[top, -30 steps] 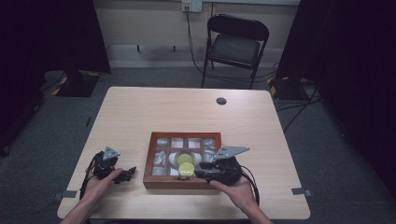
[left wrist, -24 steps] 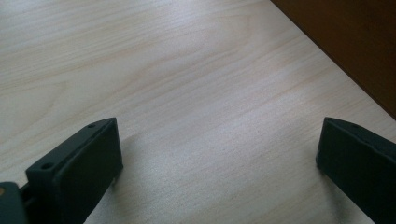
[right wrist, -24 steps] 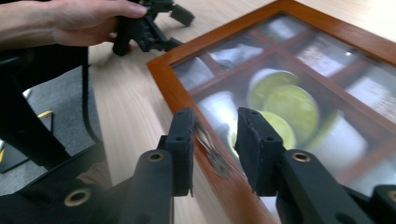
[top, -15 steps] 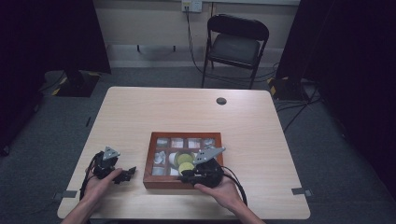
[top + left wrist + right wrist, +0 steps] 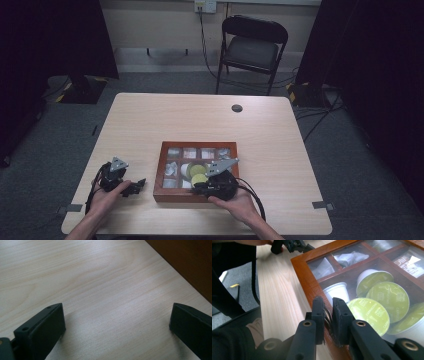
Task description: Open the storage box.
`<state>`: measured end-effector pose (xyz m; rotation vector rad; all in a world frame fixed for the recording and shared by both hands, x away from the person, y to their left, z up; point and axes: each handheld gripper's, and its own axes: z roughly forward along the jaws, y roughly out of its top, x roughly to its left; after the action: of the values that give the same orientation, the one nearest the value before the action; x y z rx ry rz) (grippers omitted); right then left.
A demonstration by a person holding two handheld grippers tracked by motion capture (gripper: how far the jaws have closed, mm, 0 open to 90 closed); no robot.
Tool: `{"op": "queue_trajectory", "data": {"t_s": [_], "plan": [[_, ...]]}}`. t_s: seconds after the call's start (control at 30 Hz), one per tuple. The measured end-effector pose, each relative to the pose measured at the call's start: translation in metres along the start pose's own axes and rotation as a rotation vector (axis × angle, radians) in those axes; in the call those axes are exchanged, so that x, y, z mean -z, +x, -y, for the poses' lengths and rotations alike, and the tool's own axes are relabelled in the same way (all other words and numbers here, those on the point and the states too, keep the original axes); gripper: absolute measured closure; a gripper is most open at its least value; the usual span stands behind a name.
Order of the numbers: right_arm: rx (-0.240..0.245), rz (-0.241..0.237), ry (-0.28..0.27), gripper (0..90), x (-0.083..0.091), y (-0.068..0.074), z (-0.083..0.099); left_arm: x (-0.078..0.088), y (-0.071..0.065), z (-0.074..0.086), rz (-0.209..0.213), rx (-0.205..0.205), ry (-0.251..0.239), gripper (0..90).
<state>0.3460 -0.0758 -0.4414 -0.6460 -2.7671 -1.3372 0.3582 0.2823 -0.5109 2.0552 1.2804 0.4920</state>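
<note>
Brown wooden glass-lidded box point(image 5: 305, 277) holds green-topped coffee capsules point(image 5: 387, 298).

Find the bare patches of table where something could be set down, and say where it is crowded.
Free: the table between the far edge and the wooden box, apart from a small dark disc, and the strip right of the box. Crowded: the near edge, where the left gripper and right gripper flank the box.

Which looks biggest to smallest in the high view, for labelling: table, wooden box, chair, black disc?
1. table
2. chair, though it stands farther off, so its true size is unsure
3. wooden box
4. black disc
</note>
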Motion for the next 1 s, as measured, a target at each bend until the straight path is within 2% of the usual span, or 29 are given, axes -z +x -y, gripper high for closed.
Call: {"op": "queue_trajectory", "data": {"t_s": [0.13, 0.5, 0.77, 1.0], "plan": [[0.028, -0.001, 0.004, 79.6, -0.0023, 0.0003, 0.0007, -0.0001, -0.0001, 0.0, 0.0, 0.001, -0.001, 0.0], [0.063, 0.0, 0.005, 80.7, -0.0023, 0.0008, 0.0001, -0.0002, -0.0001, 0.0, -0.001, 0.001, -0.002, 0.0], [0.039, -0.019, -0.002, 80.8, -0.0003, -0.0015, -0.0018, -0.0004, -0.0003, 0.0, 0.0, 0.005, -0.005, 0.0], [0.008, -0.04, -0.029, 81.0, 0.0027, -0.004, -0.0031, -0.0002, -0.0002, -0.0001, 0.001, 0.004, -0.003, 0.0]]}}
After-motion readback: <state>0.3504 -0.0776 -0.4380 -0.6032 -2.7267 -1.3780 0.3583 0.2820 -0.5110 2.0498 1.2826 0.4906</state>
